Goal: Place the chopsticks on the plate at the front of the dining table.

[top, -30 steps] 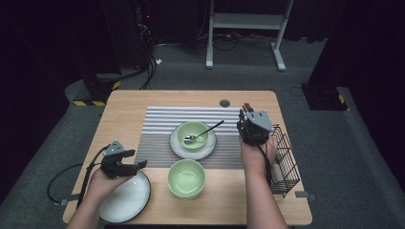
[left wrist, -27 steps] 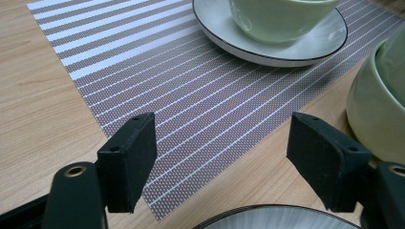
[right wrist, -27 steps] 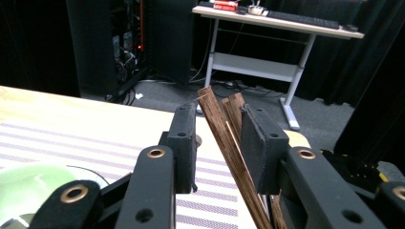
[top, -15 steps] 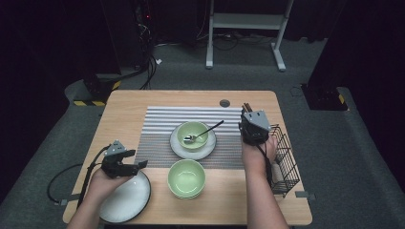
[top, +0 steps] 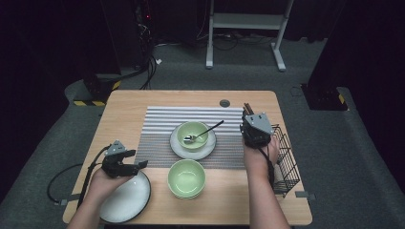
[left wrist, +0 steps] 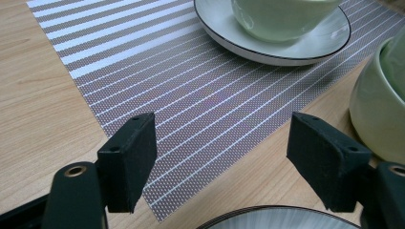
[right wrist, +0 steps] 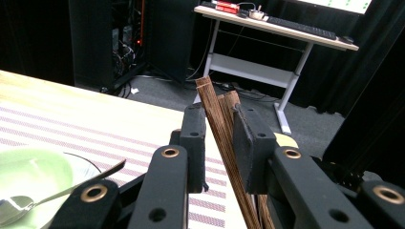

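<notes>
My right gripper [top: 248,113] stands at the placemat's right edge, and its jaws have just been closing. They are shut on a bundle of brown wooden chopsticks [right wrist: 217,112], whose ends stick up past the pads [right wrist: 193,138]. The chopsticks [top: 247,107] point toward the table's far side. My left gripper [top: 140,165] is open over the near left of the table, above the far rim of a white plate [top: 125,198]. Nothing lies between its pads [left wrist: 129,157]. A green bowl [top: 192,135] holding a metal spoon [top: 205,131] sits on a white saucer [top: 179,145]. A second green bowl [top: 186,177] stands in front of it.
A striped grey placemat [top: 157,124] covers the table's middle. A black wire basket [top: 285,160] hangs at the table's right edge beside the right wrist. A desk frame and cables stand on the floor beyond the table.
</notes>
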`<state>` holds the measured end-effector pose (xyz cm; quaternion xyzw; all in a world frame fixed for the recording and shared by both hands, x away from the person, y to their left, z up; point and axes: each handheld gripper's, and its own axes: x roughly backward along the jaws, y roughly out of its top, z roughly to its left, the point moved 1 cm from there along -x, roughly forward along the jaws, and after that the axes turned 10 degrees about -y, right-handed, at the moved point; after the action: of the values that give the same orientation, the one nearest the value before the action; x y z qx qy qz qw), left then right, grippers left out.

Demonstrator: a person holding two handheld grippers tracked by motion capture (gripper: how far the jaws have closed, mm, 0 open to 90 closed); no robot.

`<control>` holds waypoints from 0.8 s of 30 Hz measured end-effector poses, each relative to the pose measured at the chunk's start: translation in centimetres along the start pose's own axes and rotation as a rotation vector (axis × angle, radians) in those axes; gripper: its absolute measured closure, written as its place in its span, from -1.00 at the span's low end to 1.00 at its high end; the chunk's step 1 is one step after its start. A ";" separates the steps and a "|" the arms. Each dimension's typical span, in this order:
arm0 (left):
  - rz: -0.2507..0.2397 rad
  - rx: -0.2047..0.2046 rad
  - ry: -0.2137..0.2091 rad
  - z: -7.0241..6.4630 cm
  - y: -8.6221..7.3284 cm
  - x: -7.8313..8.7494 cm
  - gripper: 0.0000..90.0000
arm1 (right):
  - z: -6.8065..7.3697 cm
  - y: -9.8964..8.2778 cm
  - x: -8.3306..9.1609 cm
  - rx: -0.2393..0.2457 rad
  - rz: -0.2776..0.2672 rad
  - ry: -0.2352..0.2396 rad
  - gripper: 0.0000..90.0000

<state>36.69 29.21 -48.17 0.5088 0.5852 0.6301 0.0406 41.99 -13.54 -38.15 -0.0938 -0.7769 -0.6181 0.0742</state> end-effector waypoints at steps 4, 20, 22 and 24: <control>0.002 -0.001 -0.001 0.0 0.0 -0.1 -0.43 | -0.1 0.0 0.3 -0.002 -0.006 0.006 0.66; 0.000 0.003 -0.004 0.0 0.0 -0.2 -0.43 | -0.1 -0.3 0.5 -0.003 -0.012 -0.003 0.66; 0.000 0.003 -0.005 0.0 0.0 -0.2 -0.43 | -0.2 -0.3 0.6 -0.001 -0.015 -0.003 0.66; 0.001 0.003 -0.005 0.0 0.0 -0.2 -0.43 | -0.3 -0.3 0.6 0.003 -0.018 -0.007 0.67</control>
<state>36.78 29.06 -48.32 0.5108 0.5857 0.6280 0.0408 41.33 -13.85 -38.22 -0.0887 -0.7791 -0.6171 0.0661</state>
